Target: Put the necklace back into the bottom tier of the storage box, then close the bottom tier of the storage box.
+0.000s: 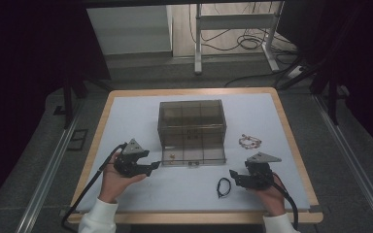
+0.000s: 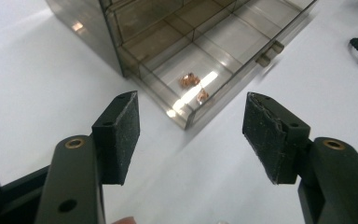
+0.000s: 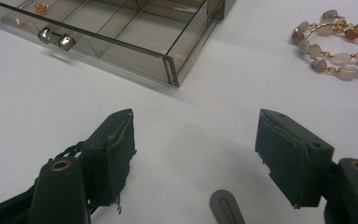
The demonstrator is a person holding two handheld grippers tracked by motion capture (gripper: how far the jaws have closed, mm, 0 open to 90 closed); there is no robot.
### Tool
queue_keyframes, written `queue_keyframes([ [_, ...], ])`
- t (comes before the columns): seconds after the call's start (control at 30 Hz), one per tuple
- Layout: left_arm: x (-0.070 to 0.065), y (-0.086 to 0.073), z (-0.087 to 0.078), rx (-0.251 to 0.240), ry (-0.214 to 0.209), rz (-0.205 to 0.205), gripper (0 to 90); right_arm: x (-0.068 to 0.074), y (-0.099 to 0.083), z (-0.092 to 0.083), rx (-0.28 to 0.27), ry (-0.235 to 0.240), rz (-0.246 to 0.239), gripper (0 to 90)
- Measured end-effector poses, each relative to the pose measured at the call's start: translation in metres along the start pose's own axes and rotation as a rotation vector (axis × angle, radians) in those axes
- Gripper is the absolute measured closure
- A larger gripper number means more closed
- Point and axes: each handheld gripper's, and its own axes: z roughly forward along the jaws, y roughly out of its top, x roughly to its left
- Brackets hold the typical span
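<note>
Two grippers rest low over the white table [image 1: 141, 194], each in one of the person's hands, and we see both with jaws apart and nothing between them. The left gripper [image 1: 151, 168] sits just off the near left corner of the pulled-out drawer [image 1: 193, 156]; in the left gripper view its black pads [image 2: 121, 135] stand wide with only bare table between them. The right gripper [image 1: 233, 174] lies near the table's front right, pointing left, and in its own view its pads [image 3: 114, 149] are likewise spread and empty.

The drawer belongs to a smoky, see-through drawer box [image 1: 191, 122] standing mid-table; it is slid out toward the person and divided into compartments. In the near left corner compartment lie two small copper-coloured pieces [image 2: 193, 86] — earrings, we think, though they are too small to be sure. Two small square knobs [image 3: 56, 38] sit on the drawer's front wall.

A black cord loop [image 1: 223, 186] — perhaps a braided bracelet — lies on the table just left of the right gripper's tips, apart from them. A beaded bracelet [image 1: 249, 141] of pale and orange stones rests to the right of the drawer, near it but not touching.
</note>
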Motion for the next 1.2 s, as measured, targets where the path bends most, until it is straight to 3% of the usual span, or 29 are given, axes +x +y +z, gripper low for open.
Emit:
queue_keyframes([
  [0.27,0.009,-0.015,-0.007,-0.004,0.010,-0.038,38.2,0.001,0.000,0.000,-0.003,-0.004,0.000,28.3],
  [0.7,0.012,-0.026,-0.007,0.005,0.026,-0.056,38.8,0.005,0.002,-0.004,-0.017,-0.007,-0.005,28.3],
  [1.2,0.013,-0.026,-0.005,0.013,0.016,-0.047,35.5,0.011,0.004,-0.011,-0.043,-0.012,-0.012,31.0],
])
